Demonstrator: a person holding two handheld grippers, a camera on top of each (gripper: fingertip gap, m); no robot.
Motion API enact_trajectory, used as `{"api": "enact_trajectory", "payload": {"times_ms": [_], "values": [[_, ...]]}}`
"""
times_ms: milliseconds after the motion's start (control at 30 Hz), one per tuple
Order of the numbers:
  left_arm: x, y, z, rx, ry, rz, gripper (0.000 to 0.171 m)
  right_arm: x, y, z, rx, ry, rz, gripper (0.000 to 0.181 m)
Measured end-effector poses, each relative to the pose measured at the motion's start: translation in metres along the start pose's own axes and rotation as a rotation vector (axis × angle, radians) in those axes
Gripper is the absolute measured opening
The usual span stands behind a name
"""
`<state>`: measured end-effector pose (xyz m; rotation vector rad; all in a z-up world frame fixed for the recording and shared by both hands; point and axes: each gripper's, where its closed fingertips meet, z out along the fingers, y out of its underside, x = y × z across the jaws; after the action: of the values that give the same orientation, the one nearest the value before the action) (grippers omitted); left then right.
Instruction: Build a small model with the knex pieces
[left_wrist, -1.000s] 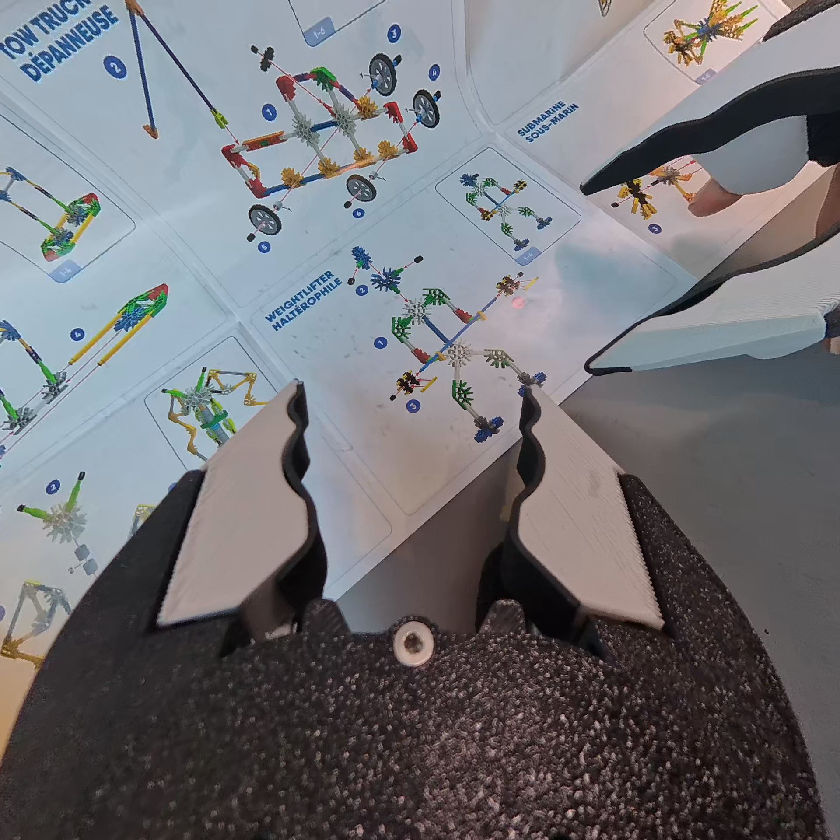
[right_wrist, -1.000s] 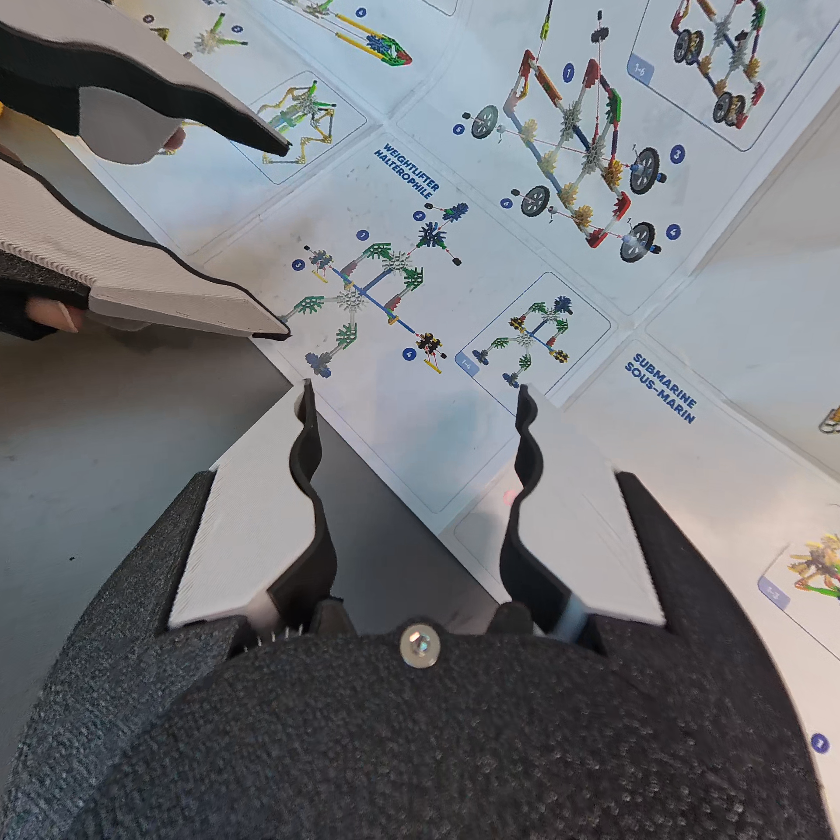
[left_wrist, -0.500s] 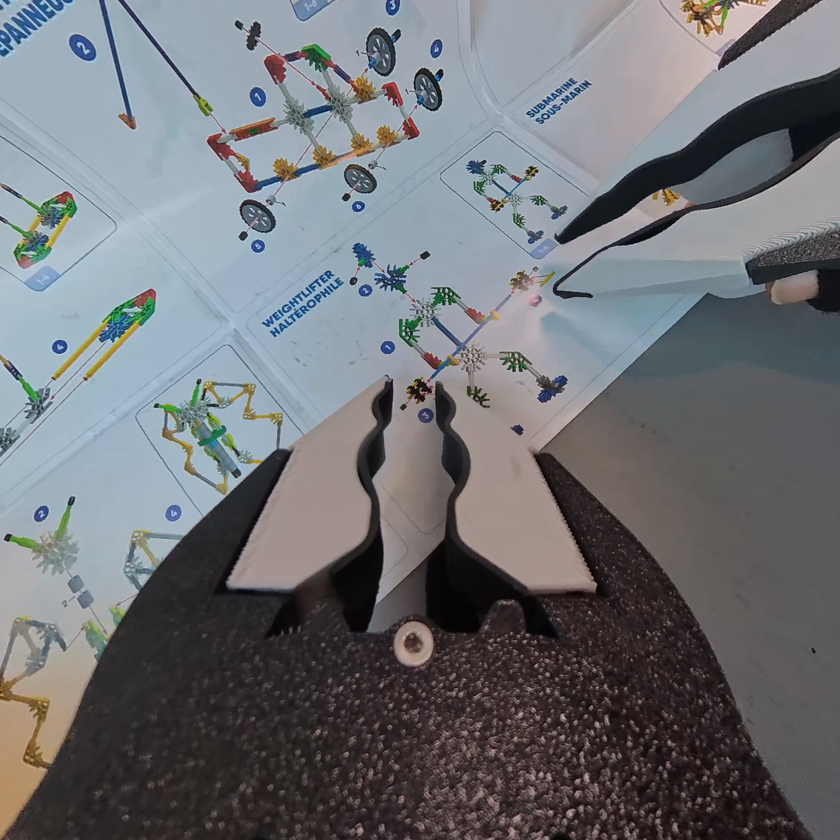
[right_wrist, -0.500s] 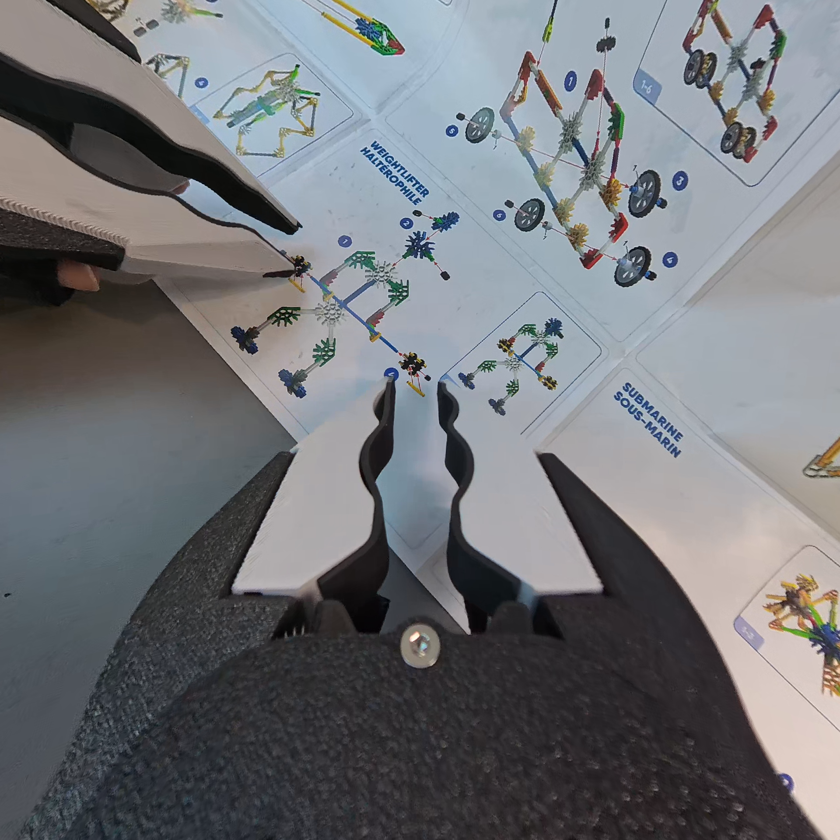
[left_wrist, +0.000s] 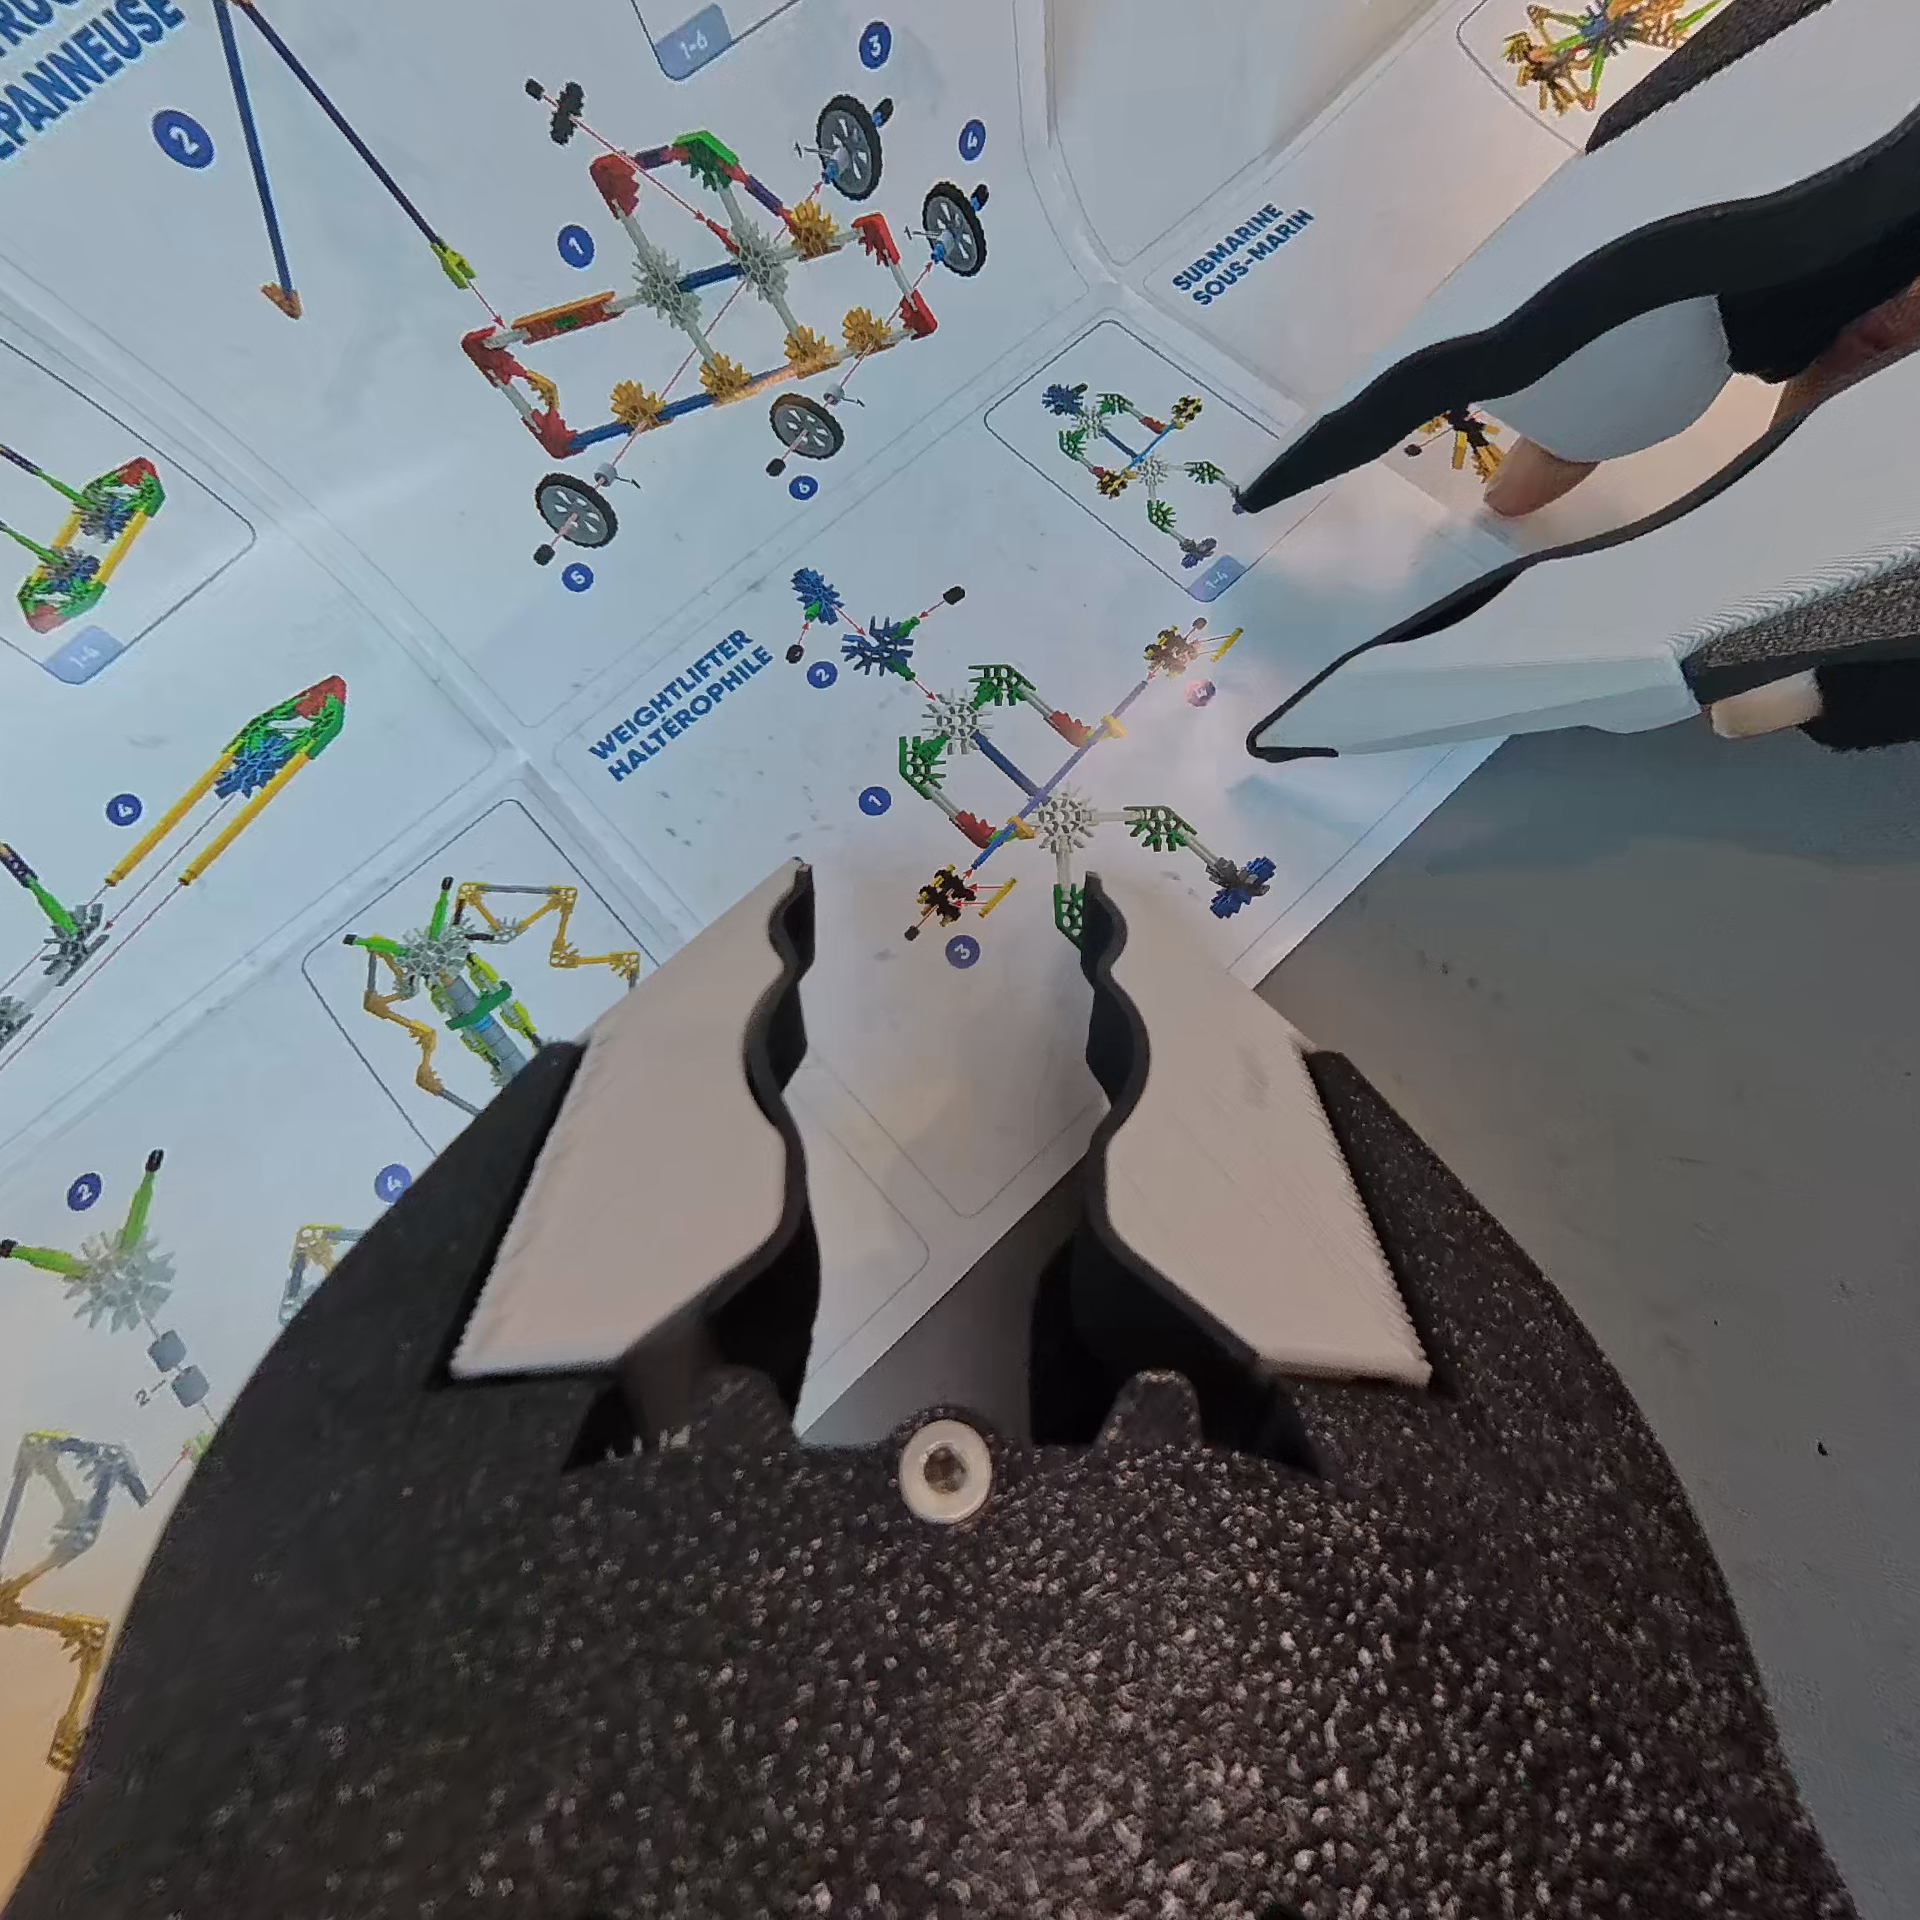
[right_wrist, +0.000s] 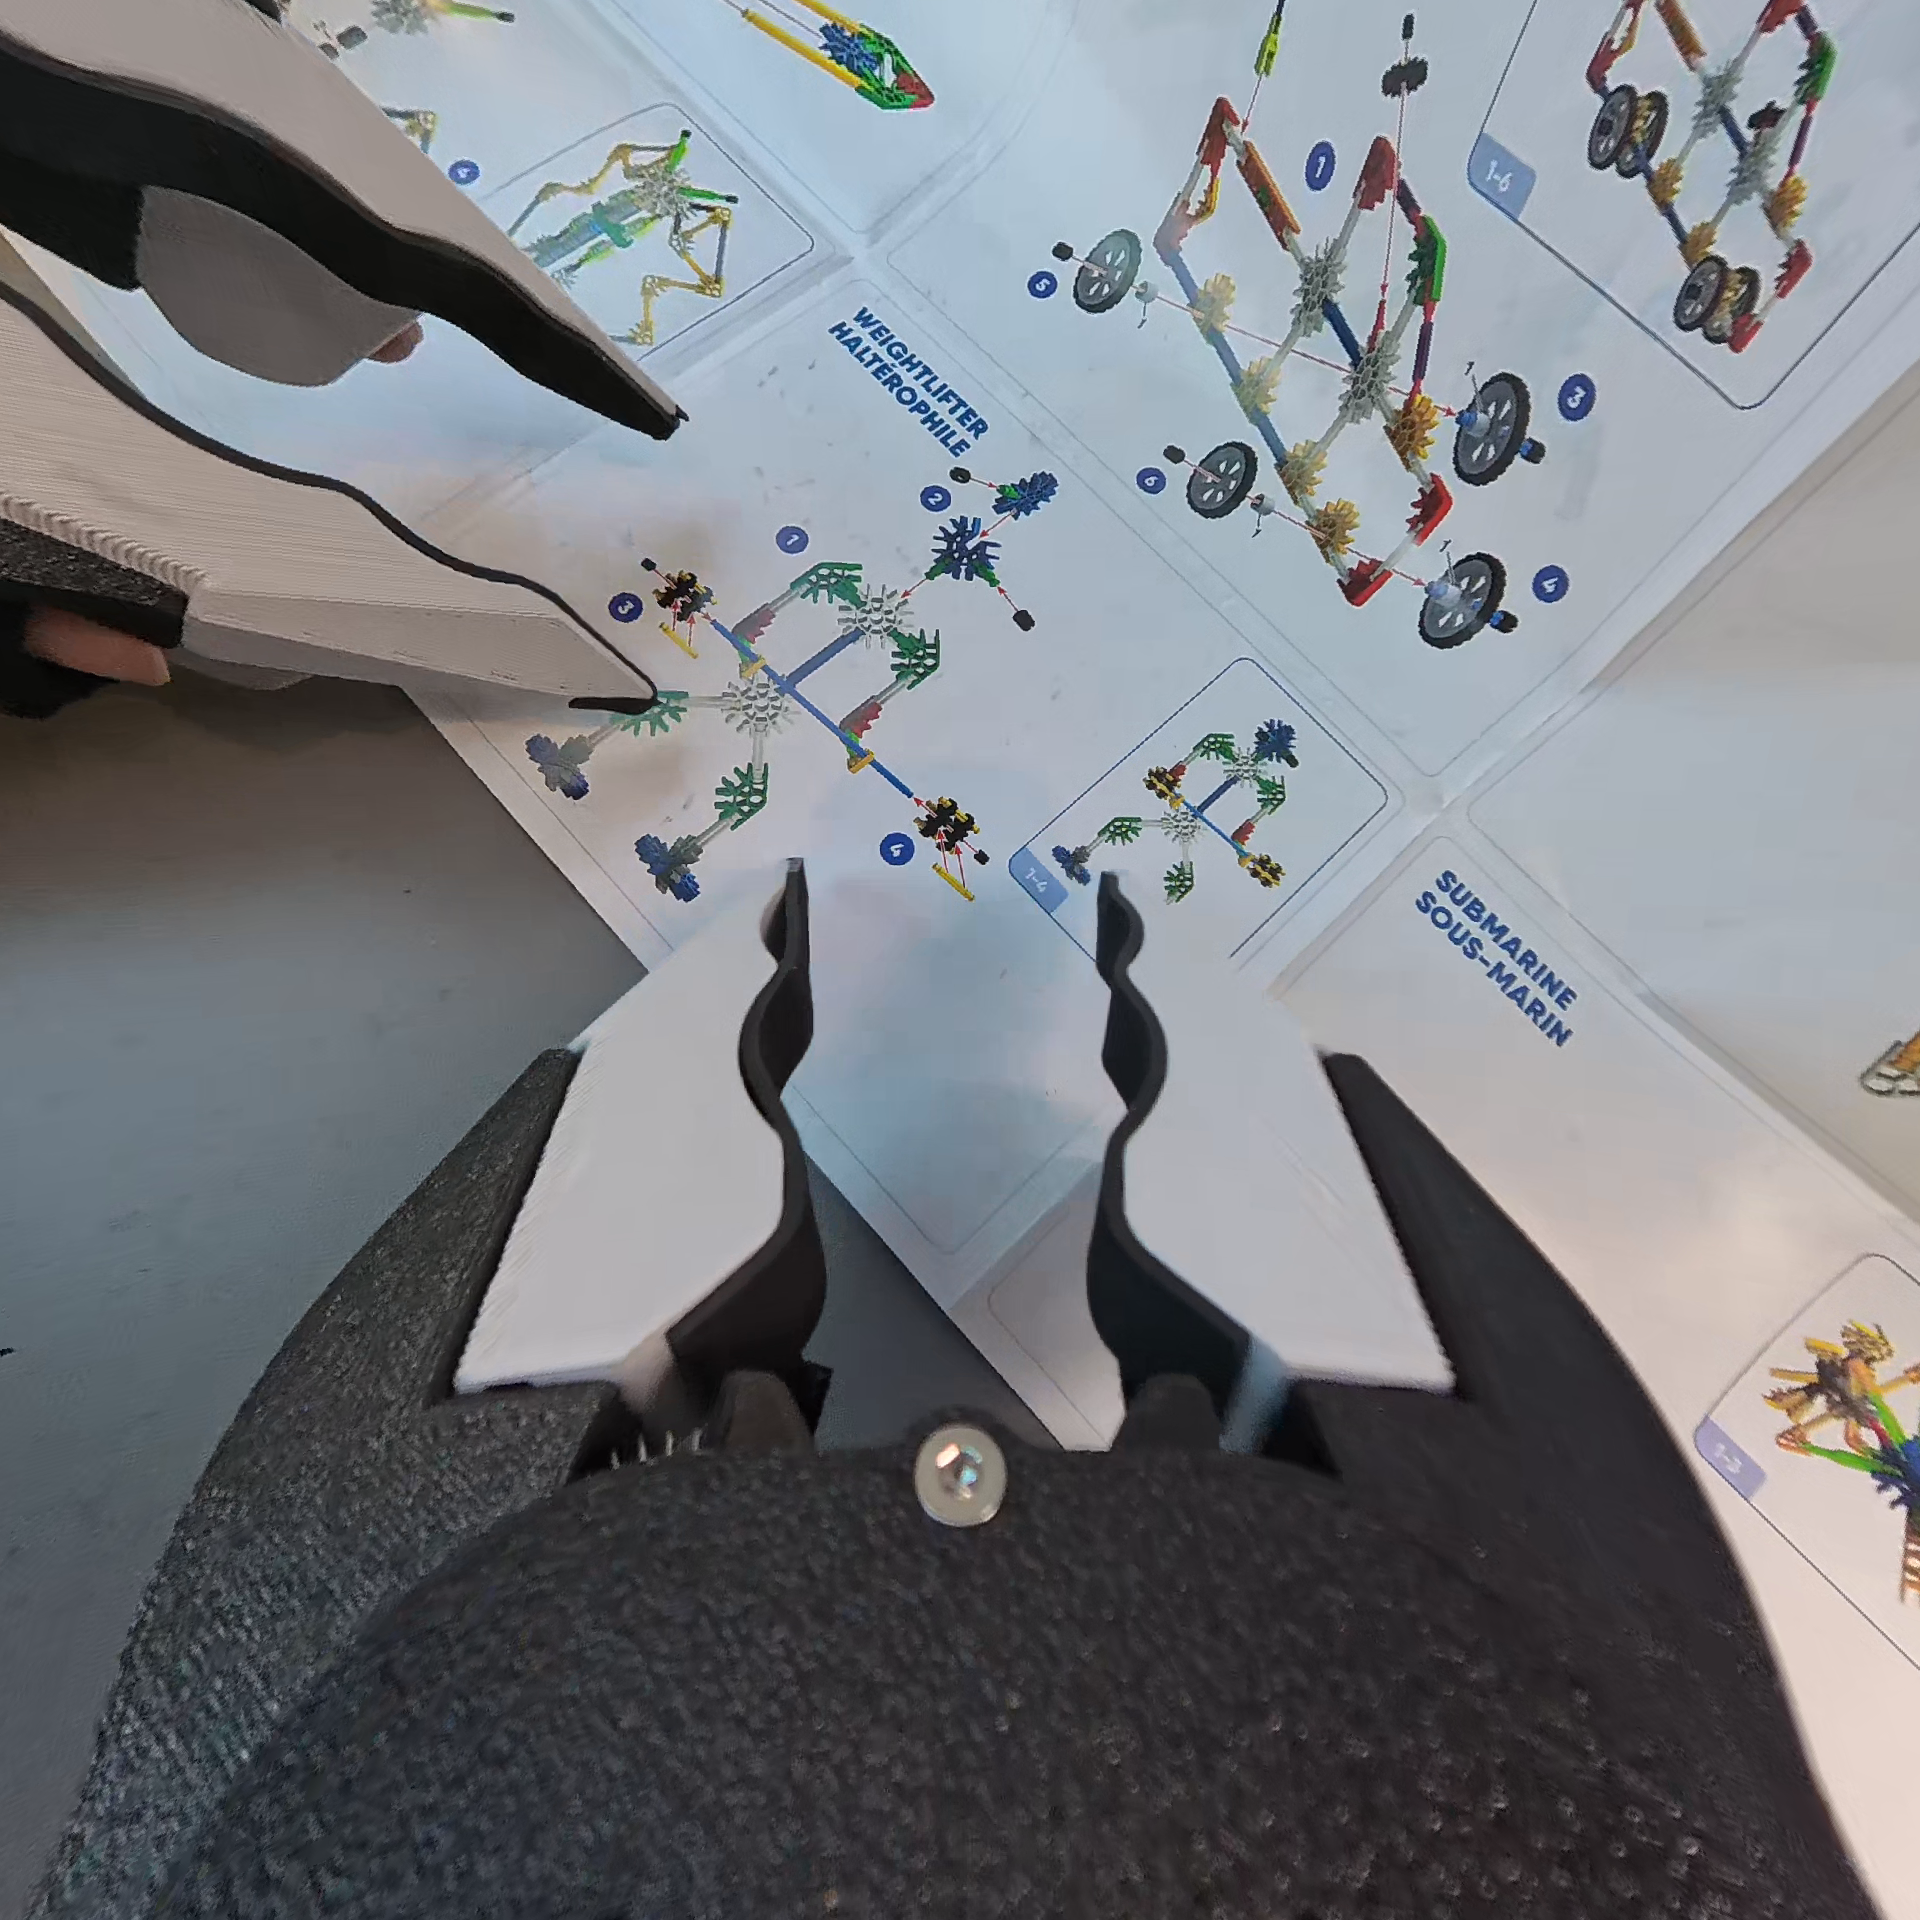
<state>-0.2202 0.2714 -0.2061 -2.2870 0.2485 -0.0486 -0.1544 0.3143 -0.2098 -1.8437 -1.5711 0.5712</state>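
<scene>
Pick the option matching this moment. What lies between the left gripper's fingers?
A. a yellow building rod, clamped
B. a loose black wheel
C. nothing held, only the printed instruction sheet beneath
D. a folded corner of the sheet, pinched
C: the left gripper stands open, its fingers apart with only the flat instruction sheet showing between them on the grey table.

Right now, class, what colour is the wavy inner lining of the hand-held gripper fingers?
Black, against pale grey finger bodies; the left wrist view shows it best.

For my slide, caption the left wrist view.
Open left gripper above glossy white illustrated instruction sheet, open right gripper alongside.
</scene>
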Motion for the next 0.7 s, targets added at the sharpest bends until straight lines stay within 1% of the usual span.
{"api": "enact_trajectory", "payload": {"times_ms": [67, 167, 233, 333, 400, 467, 500, 700], "values": [[0.0003, 0.0001, -0.0001, 0.000, 0.005, -0.001, 0.055, 0.0008, -0.0002, 0.0000, 0.000, 0.003, 0.003, 0.062], [0.0013, 0.0004, 0.0003, -0.001, 0.010, -0.001, 0.055, 0.0013, 0.0003, 0.0000, -0.001, 0.004, 0.004, 0.062], [0.0021, 0.0008, 0.0004, -0.003, 0.013, 0.003, 0.051, 0.0010, 0.0004, -0.0005, 0.000, 0.001, 0.002, 0.054], [0.0031, 0.0012, 0.0004, -0.005, 0.012, 0.010, 0.039, 0.0012, -0.0003, -0.0021, 0.002, 0.000, -0.004, 0.036], [0.0041, 0.0012, 0.0002, -0.005, 0.015, 0.013, 0.029, 0.0010, -0.0016, -0.0037, 0.010, -0.001, -0.013, 0.020], [0.0047, 0.0010, -0.0004, -0.004, 0.013, 0.019, 0.011, 0.0017, -0.0032, -0.0052, 0.021, 0.006, -0.021, 0.004], [0.0052, 0.0010, -0.0006, -0.007, 0.015, 0.020, 0.000, 0.0024, -0.0041, -0.0059, 0.027, 0.012, -0.028, 0.000], [0.0038, 0.0007, -0.0008, -0.005, -0.002, 0.027, 0.000, 0.0032, -0.0044, -0.0068, 0.030, 0.020, -0.028, 0.000]]}}
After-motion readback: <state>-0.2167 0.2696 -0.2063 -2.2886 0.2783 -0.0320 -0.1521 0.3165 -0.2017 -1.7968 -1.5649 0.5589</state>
